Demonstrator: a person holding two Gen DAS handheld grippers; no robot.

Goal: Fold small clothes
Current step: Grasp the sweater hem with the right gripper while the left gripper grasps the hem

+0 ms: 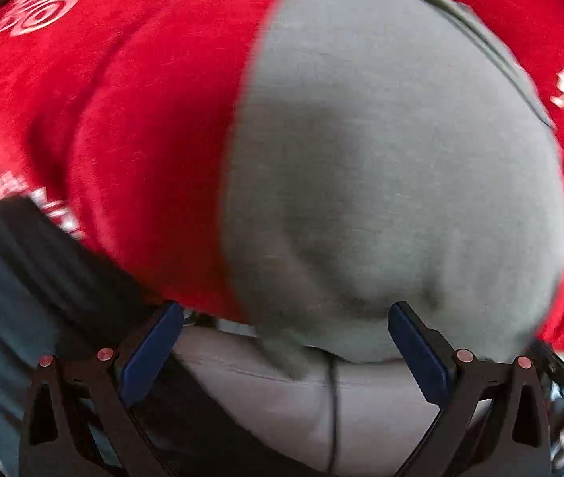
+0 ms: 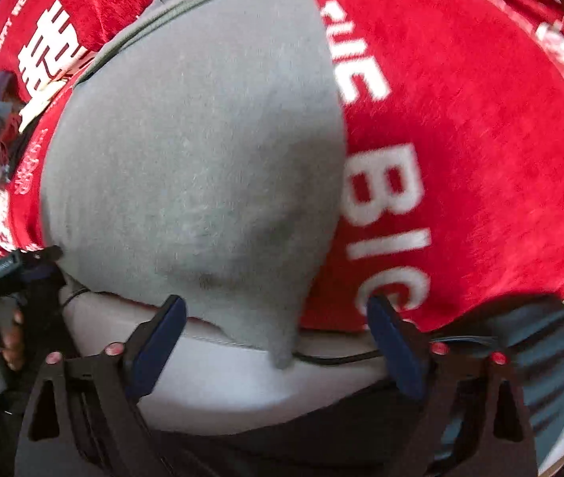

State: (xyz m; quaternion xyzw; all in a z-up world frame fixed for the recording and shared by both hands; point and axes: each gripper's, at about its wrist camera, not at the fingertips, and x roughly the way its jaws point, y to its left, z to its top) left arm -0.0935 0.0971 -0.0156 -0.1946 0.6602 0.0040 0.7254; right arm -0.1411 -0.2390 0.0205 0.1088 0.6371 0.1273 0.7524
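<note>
Ahead of my left gripper (image 1: 285, 314) lies a grey garment (image 1: 381, 167) on a red cloth (image 1: 130, 119) printed with white letters. My left fingers (image 1: 154, 353) are spread wide with nothing between them; the garment's near hem sits just beyond the tips, and a narrow corner of it hangs toward the gap. The red cloth runs to the left of that gripper and again past the garment on the far right. Below the hem, between the fingers, I see a pale surface (image 1: 266, 389) crossed by a thin black cord (image 1: 333, 397).

My right gripper (image 2: 276, 310) is likewise held wide apart and grips nothing. The garment (image 2: 202, 151) is ahead and to the left of it, and a pointed corner (image 2: 282, 353) droops down into the space between my right fingers (image 2: 158, 346), touching neither as far as I can tell. Ahead and to the right is the red cloth (image 2: 480, 139). At the far left of this view I can see my left hand (image 2: 7, 342) wrapped round the handle of the other gripper. Both views are blurred.
</note>
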